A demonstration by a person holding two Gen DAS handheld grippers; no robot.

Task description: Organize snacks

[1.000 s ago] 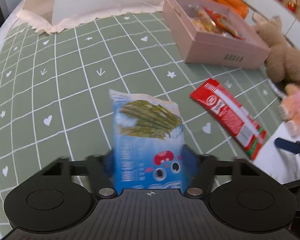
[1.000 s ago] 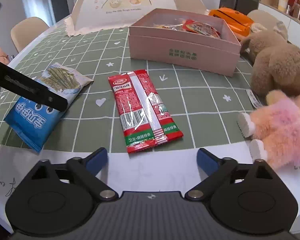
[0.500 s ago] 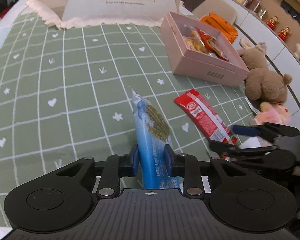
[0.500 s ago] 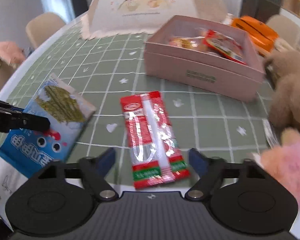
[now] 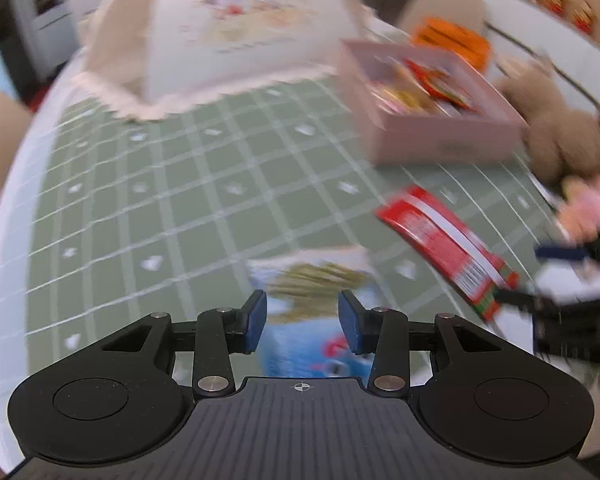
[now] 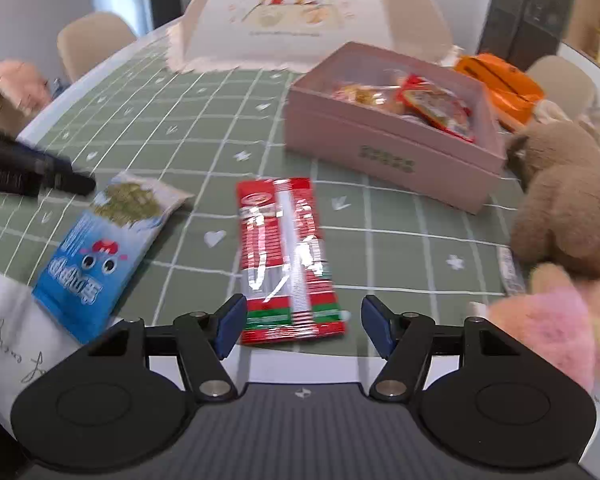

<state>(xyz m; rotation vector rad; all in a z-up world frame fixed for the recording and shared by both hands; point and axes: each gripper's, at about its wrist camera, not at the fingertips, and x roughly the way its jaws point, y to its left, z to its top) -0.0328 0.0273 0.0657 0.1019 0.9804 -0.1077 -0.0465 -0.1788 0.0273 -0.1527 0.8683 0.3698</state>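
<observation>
A blue snack bag [image 5: 312,304] lies flat on the green checked tablecloth; it also shows in the right wrist view [image 6: 100,252]. My left gripper [image 5: 302,322] is open just above its near half, holding nothing. A red snack packet [image 6: 286,256] lies in front of my right gripper [image 6: 303,326], which is open with its fingers either side of the packet's near end. The packet also shows in the left wrist view [image 5: 444,240]. A pink box [image 6: 392,148] with several snacks inside stands beyond; it also shows in the left wrist view [image 5: 428,116].
A white mesh food cover [image 6: 312,16] stands at the back of the table. Brown [image 6: 568,200] and pink [image 6: 556,324] plush toys sit at the right edge. An orange bag [image 6: 500,84] lies behind the box. White paper [image 6: 8,328] lies at the near left.
The left gripper has opened and let go of the blue bag, which now lies flat on the cloth. The right gripper has moved closer to the red packet.
</observation>
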